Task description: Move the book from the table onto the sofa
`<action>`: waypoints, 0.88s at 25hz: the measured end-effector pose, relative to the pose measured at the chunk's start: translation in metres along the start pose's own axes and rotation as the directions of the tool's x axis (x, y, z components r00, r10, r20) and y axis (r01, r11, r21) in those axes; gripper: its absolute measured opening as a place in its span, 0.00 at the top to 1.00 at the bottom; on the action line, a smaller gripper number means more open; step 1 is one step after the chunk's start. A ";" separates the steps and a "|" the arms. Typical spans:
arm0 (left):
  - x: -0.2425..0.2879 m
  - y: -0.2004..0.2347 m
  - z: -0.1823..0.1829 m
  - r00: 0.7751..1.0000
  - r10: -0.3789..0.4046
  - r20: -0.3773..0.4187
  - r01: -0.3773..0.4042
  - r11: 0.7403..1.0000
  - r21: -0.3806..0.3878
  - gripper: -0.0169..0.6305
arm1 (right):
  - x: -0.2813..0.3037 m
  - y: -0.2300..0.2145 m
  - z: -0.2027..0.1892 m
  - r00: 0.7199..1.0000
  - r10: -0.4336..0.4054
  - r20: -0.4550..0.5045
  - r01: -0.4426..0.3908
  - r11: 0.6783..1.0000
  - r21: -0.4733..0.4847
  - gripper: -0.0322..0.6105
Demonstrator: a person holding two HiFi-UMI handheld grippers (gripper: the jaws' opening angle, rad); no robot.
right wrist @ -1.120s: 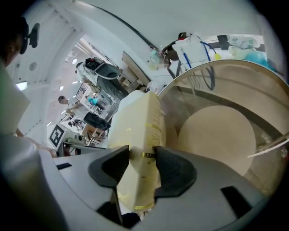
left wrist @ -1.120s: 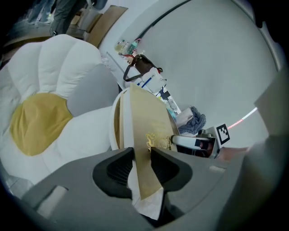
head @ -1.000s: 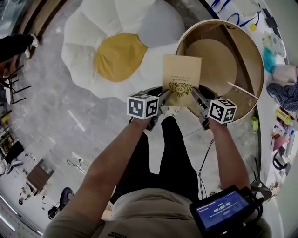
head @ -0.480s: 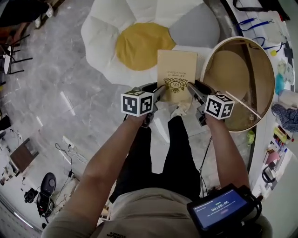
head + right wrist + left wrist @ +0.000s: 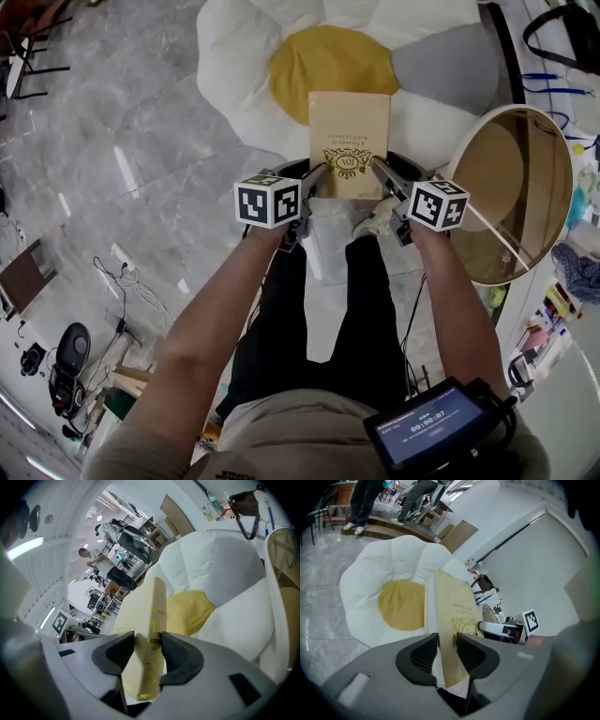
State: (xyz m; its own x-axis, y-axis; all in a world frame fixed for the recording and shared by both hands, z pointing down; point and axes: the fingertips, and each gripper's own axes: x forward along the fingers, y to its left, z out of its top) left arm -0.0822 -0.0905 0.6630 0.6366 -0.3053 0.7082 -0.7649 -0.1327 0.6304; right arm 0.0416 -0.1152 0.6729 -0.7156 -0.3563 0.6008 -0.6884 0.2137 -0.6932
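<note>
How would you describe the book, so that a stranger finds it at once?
Find the big flower-shaped sofa, white petals around a yellow centre. Above its near edge, the left gripper and the right gripper clamp the book: flat, tan, with a gold emblem on its cover.

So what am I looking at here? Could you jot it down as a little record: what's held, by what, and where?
Item held: tan book with gold print on its cover
Left gripper: shut on the book's left edge
Right gripper: shut on the book's right edge, its spine
Sofa: flower-shaped, white petals, yellow centre
Table: round, to the right; the book is not on it
Book's place: in the air above the sofa's near edge
Status: not yet set down on the sofa
</note>
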 end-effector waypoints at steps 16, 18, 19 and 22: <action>0.059 0.139 -0.001 0.999 0.018 0.051 -0.015 0.999 -0.052 0.78 | 0.148 -0.046 -0.010 0.996 0.001 -0.089 -0.011 0.994 -0.106 0.65; 0.071 0.155 -0.002 0.997 0.024 0.067 -0.020 0.998 -0.066 0.78 | 0.167 -0.055 -0.011 0.996 -0.006 -0.093 -0.006 0.992 -0.129 0.65; 0.076 0.163 -0.002 0.997 0.027 0.076 -0.022 0.997 -0.075 0.78 | 0.177 -0.060 -0.011 0.995 -0.008 -0.098 -0.006 0.990 -0.138 0.64; 0.093 0.185 0.000 0.996 0.026 0.091 -0.019 0.996 -0.081 0.78 | 0.205 -0.075 -0.012 0.993 -0.006 -0.114 -0.012 0.989 -0.150 0.64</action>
State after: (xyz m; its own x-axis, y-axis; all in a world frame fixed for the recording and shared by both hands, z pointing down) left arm -0.1643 -0.1435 0.8457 0.6047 -0.3932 0.6926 -0.7662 -0.0496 0.6407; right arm -0.0547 -0.1933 0.8532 -0.7206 -0.2512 0.6463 -0.6900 0.3515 -0.6328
